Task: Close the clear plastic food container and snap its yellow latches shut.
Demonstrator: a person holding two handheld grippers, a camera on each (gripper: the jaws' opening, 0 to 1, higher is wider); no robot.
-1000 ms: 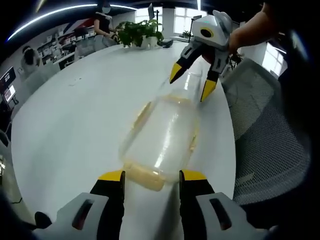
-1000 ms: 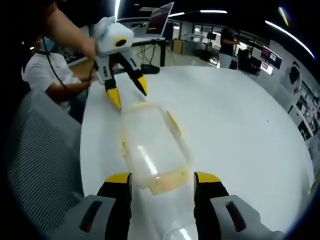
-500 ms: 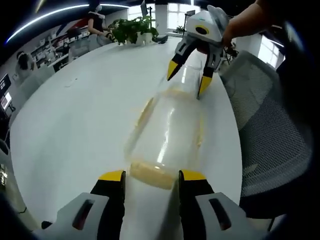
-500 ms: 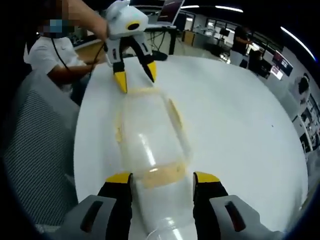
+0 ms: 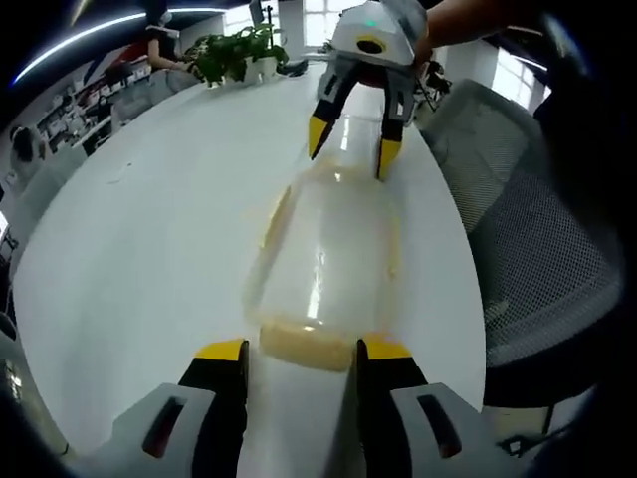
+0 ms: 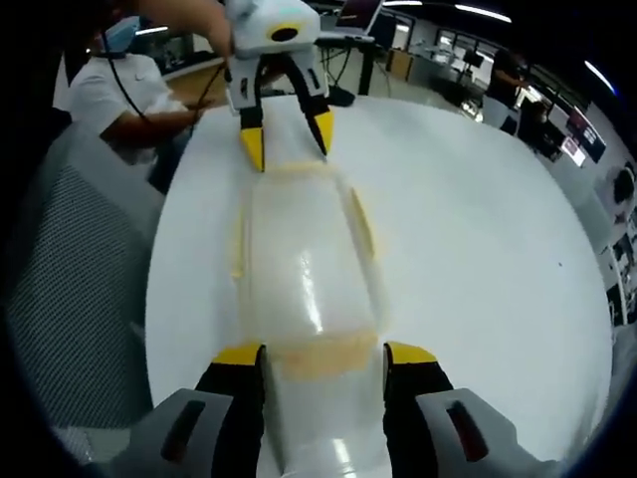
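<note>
A clear plastic food container point(image 5: 326, 254) lies lengthwise on the white table point(image 5: 149, 229), lid on, with yellow latches along its sides point(image 5: 276, 214) and at its ends. My left gripper point(image 5: 304, 351) is open, and the container's near yellow end latch point(image 5: 304, 344) sits between its jaws. In the right gripper view, the same container point(image 6: 304, 254) runs away from my open right gripper point(image 6: 324, 355), whose jaws flank the other end latch point(image 6: 318, 357). Each gripper shows at the far end in the other's view: the right gripper point(image 5: 352, 147) and the left gripper point(image 6: 289, 141).
A grey mesh chair point(image 5: 518, 229) stands close against the table edge beside the container, and the mesh chair point(image 6: 70, 299) shows again in the right gripper view. A potted plant point(image 5: 234, 55) sits at the far end. A seated person point(image 6: 114, 95) and others are beyond the table.
Both grippers have closed in on the container's two ends and lined up with its long axis. The end latches now sit between the jaws. The container has stayed put.
</note>
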